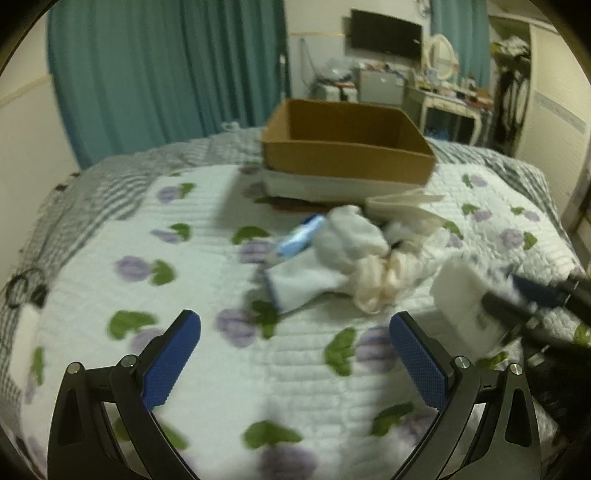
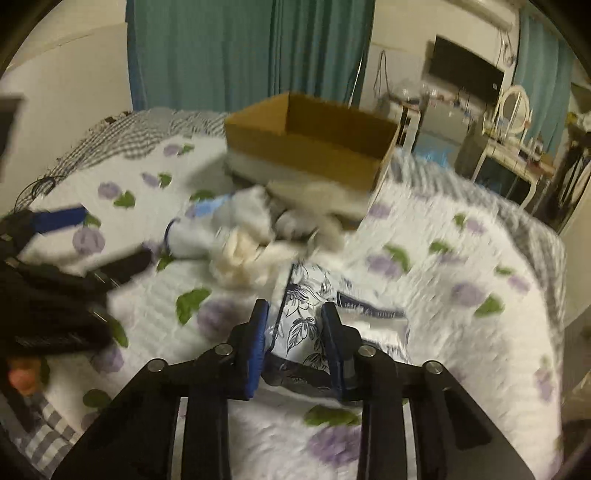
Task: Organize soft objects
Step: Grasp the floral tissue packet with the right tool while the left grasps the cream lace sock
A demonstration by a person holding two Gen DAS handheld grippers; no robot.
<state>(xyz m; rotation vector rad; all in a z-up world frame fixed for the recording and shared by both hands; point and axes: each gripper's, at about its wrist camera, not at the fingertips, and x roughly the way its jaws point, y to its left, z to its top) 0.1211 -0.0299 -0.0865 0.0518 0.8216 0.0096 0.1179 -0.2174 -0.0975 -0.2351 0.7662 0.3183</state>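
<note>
A pile of soft items [image 1: 354, 254] lies on the quilted bed: white socks, a cream cloth, a blue-white pack. It also shows in the right wrist view [image 2: 240, 236]. An open cardboard box [image 1: 347, 144] stands behind the pile, also seen in the right wrist view [image 2: 310, 140]. My left gripper [image 1: 295, 328] is open and empty, in front of the pile. My right gripper [image 2: 295, 314] is shut on a white packet with a blue leaf print [image 2: 306, 317], held above the bed. The packet shows as a white block [image 1: 465, 299] at the right of the left wrist view.
The floral quilt [image 1: 207, 280] covers the bed, with a checked blanket [image 1: 122, 177] at its far edge. Teal curtains [image 1: 166, 70], a wall screen [image 1: 386, 33] and a cluttered dressing table [image 1: 450, 96] stand beyond. A black cable [image 1: 22, 288] lies at the left edge.
</note>
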